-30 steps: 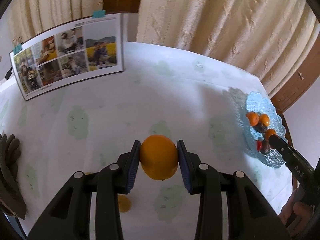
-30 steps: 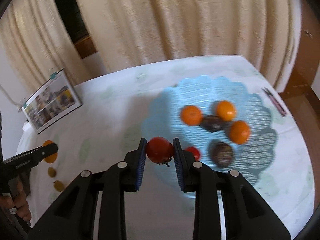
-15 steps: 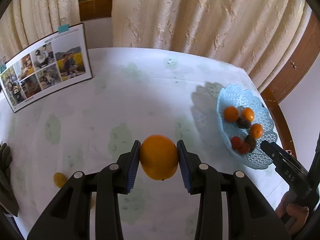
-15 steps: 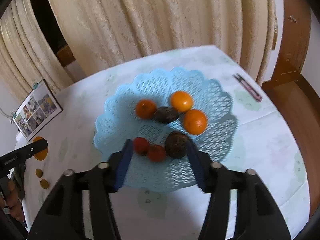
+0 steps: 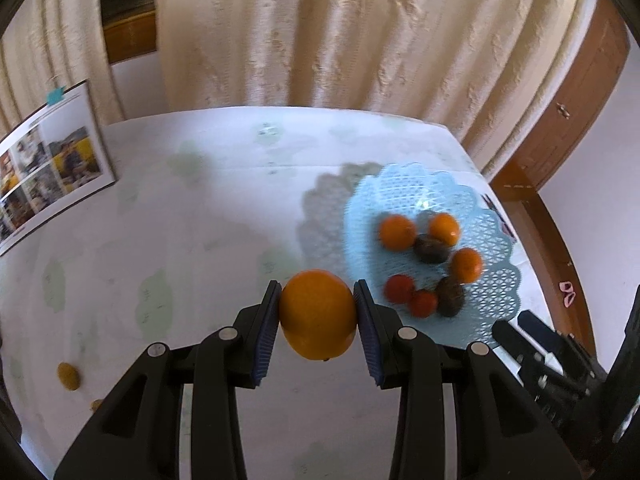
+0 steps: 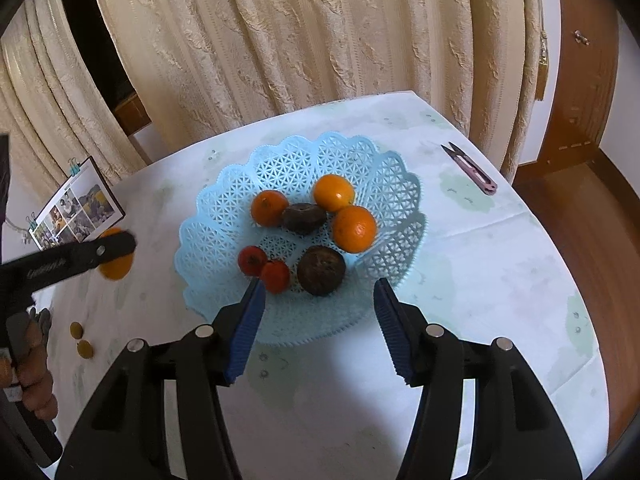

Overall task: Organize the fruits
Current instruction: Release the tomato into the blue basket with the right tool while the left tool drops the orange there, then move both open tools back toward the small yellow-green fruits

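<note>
My left gripper (image 5: 316, 312) is shut on a large orange (image 5: 318, 314) and holds it above the table, just left of the blue lattice basket (image 5: 492, 292). The basket (image 6: 216, 240) holds three small oranges, two dark brown fruits and two red tomatoes (image 6: 275, 276). My right gripper (image 6: 318, 320) is open and empty, above the basket's near rim. The left gripper with its orange (image 6: 116, 266) also shows at the left of the right wrist view. Two small yellow fruits (image 6: 80, 340) lie on the table at the left.
A photo board (image 5: 44, 164) stands at the table's back left. Pink thread snips (image 6: 472, 168) lie right of the basket. Curtains hang behind the table. The table's right edge drops to a wooden floor (image 6: 592, 216).
My right gripper let go of the red tomato into the basket, opened and drew back. My left gripper carried the large orange to the right, closer to the basket.
</note>
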Available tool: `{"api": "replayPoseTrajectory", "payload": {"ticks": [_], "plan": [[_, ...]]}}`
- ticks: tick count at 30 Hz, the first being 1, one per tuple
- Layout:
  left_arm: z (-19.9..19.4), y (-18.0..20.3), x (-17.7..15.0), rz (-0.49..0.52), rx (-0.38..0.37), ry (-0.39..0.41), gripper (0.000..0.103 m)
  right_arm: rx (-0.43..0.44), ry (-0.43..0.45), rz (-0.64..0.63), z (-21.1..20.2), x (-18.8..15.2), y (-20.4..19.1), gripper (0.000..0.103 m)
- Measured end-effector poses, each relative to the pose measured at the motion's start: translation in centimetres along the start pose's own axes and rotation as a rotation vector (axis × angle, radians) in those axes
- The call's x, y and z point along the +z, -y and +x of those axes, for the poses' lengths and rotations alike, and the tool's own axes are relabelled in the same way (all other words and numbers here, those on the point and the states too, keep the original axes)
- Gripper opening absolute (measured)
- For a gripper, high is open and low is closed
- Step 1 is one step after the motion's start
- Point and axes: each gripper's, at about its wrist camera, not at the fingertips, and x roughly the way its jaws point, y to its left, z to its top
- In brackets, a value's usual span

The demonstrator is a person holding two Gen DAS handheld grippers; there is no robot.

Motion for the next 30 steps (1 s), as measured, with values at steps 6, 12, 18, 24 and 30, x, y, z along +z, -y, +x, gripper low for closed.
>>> {"api": "replayPoseTrajectory", "payload": {"ticks": [6, 12, 18, 24, 30], "plan": [[1.6, 3.0, 1.0, 0.050, -0.024, -0.002, 0.038, -0.004, -0.011, 0.007, -0.5, -0.9, 1.1, 0.058], [3.1, 4.9, 1.6, 0.083, -0.031, -0.008, 0.038, -0.008, -0.018, 0.016, -1.0, -1.7, 1.8, 0.058], [3.7, 5.4, 2.1, 0.081, -0.029, -0.006, 0.067, -0.007, -0.029, 0.021, -1.2, -2.1, 2.1, 0.058], [3.0, 4.0, 2.2, 0.055, -0.004, 0.012, 0.069, 0.012, -0.033, 0.011, -1.0, -2.2, 1.1, 0.058], [1.8, 0.9, 1.8, 0.004, 0.032, 0.018, 0.070, 0.044, -0.035, -0.032, -0.5, -2.0, -1.6, 0.064]]}}
